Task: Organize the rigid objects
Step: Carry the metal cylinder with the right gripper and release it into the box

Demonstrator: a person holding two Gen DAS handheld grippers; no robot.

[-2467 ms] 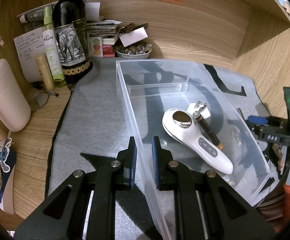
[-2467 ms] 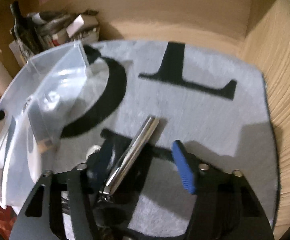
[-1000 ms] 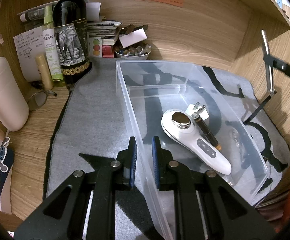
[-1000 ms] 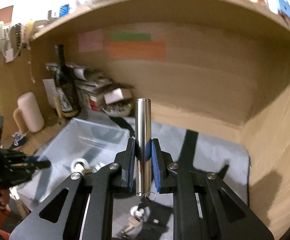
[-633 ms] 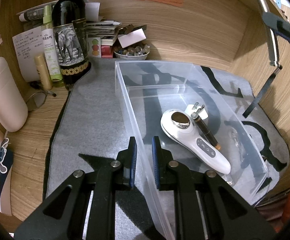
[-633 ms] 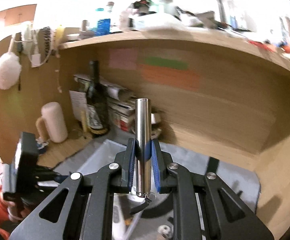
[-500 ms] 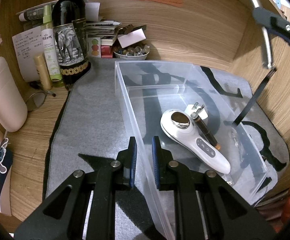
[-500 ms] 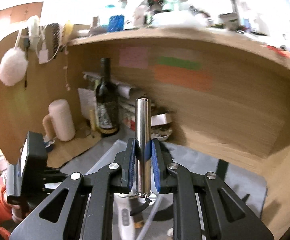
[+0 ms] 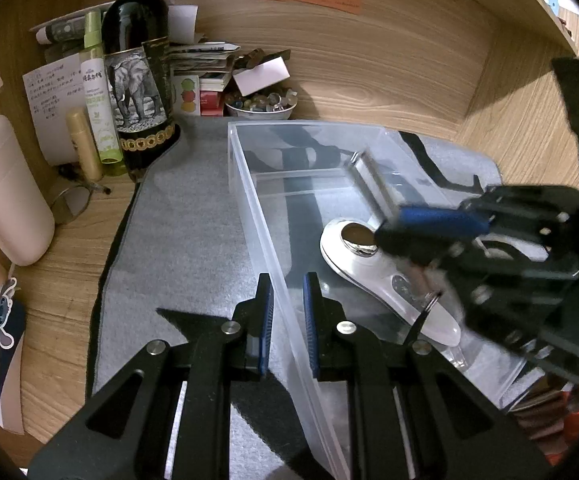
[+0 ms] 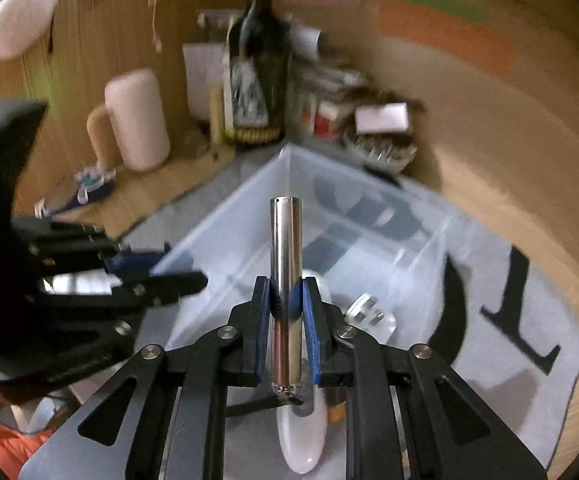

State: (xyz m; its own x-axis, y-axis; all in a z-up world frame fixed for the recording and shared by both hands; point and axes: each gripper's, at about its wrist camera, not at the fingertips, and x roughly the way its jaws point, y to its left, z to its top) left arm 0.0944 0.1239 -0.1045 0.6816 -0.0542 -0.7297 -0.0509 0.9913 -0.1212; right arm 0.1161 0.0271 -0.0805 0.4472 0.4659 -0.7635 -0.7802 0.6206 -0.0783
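My right gripper is shut on a shiny metal tube with a strap at its rear end. It holds the tube above the clear plastic bin. In the left wrist view the right gripper hangs over the white handheld device lying in the bin, and the tube points toward the bin's far end. My left gripper is shut on the bin's near wall, one finger on each side. A white plug also lies in the bin.
The bin stands on a grey mat with black letters. At the back left are a wine bottle, a green spray bottle, a pink cup, papers and a bowl of small items. Wooden walls enclose the back and right.
My right gripper has swung down and left from high above the mat to just over the bin, with the tube in it. The left gripper has stayed on the bin wall.
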